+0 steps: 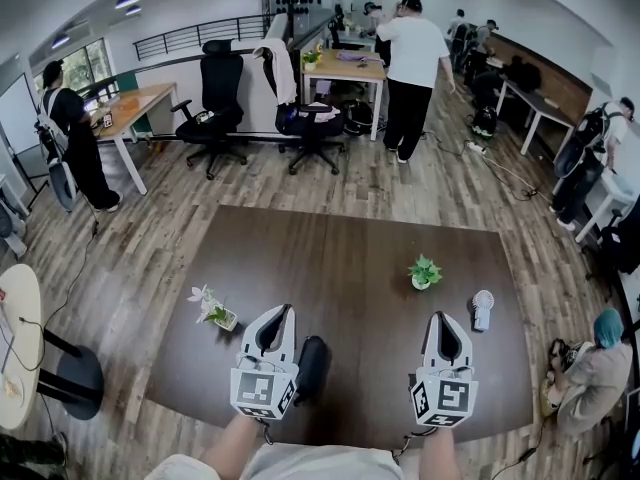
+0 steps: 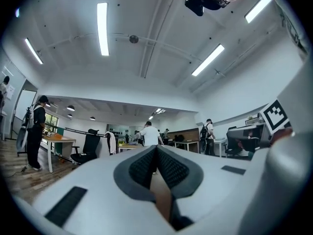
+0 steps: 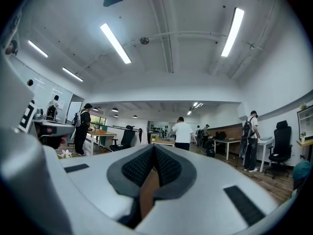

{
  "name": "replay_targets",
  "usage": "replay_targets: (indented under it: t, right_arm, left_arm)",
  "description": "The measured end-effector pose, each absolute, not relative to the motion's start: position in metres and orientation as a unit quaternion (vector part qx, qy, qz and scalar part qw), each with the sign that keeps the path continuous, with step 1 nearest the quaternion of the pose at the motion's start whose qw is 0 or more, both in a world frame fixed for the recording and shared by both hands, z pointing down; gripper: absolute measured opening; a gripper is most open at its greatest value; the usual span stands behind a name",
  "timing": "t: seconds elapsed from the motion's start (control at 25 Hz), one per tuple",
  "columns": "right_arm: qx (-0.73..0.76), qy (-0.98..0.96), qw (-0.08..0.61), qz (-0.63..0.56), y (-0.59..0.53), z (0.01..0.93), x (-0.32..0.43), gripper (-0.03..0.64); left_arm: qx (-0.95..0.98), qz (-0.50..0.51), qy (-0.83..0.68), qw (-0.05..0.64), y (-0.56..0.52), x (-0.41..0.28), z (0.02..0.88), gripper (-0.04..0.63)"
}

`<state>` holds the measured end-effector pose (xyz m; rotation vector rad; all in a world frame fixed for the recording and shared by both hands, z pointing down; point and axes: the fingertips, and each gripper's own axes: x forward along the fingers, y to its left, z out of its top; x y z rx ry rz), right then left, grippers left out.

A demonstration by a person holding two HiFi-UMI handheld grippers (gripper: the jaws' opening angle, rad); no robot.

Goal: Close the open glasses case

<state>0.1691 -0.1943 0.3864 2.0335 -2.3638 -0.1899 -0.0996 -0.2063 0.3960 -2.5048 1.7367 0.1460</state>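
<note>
On the brown surface [image 1: 350, 248], the left tongs [image 1: 277, 315] are pressed together with nothing between them, and the dark glasses case [image 1: 312, 366] lies just to their right. Further right, the right tongs [image 1: 443, 318] are likewise closed and empty, near a small white fan [image 1: 482, 310].

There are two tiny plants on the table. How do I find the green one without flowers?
Find the big dark brown table on the wooden floor. On its right half, just beyond the right hand-held gripper, sits a small potted plant in a white pot. It is all bushy green leaves, while the other plant, over on the left, has white flowers.
</note>
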Motion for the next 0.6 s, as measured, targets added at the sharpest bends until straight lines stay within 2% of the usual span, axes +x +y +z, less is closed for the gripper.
replay_targets:
  t: [0.6]
  right_arm:
    - [0.643,-0.763,0.013,-0.062,-0.197,0.384,0.165,0.002]
  left_arm:
    - [-0.802,0.035,0.597,0.010,-0.214,-0.115,0.411,0.003]
